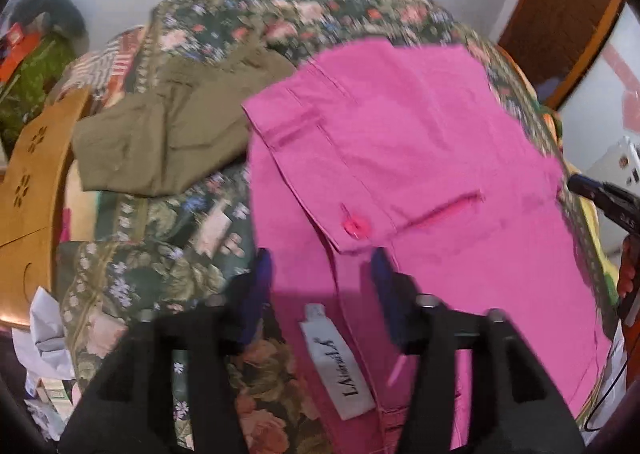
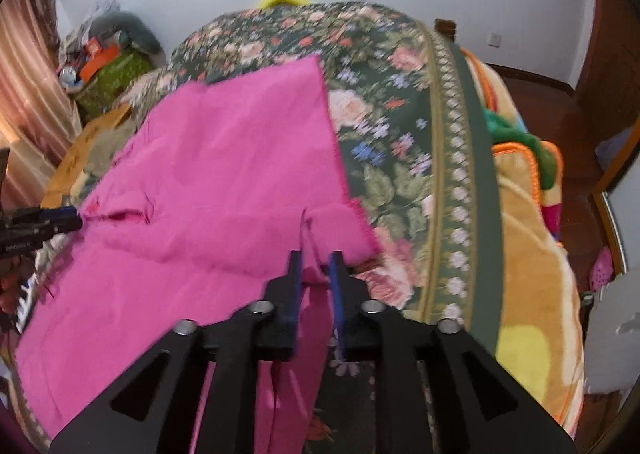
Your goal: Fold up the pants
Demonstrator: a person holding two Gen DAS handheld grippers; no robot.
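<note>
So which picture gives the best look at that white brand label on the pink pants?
The left wrist view: the white rectangular label lies near the camera, its lettering visible on the bright pink cotton pants. The right wrist view shows only pink cloth, no label.

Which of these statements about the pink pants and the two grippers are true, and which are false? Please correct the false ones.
1. The pink pants lie on a floral bedspread. True.
2. The right gripper is wide open and holds nothing. False: its fingers are nearly closed, with pink fabric pinched between them.
3. An olive garment lies beside the pink pants. True.
4. The pants have a white button. False: the button is pink.
5. A white brand label shows inside the waistband. True.
6. The left gripper is shut tight on the olive garment. False: its fingers are apart, over the pink waistband.
</note>
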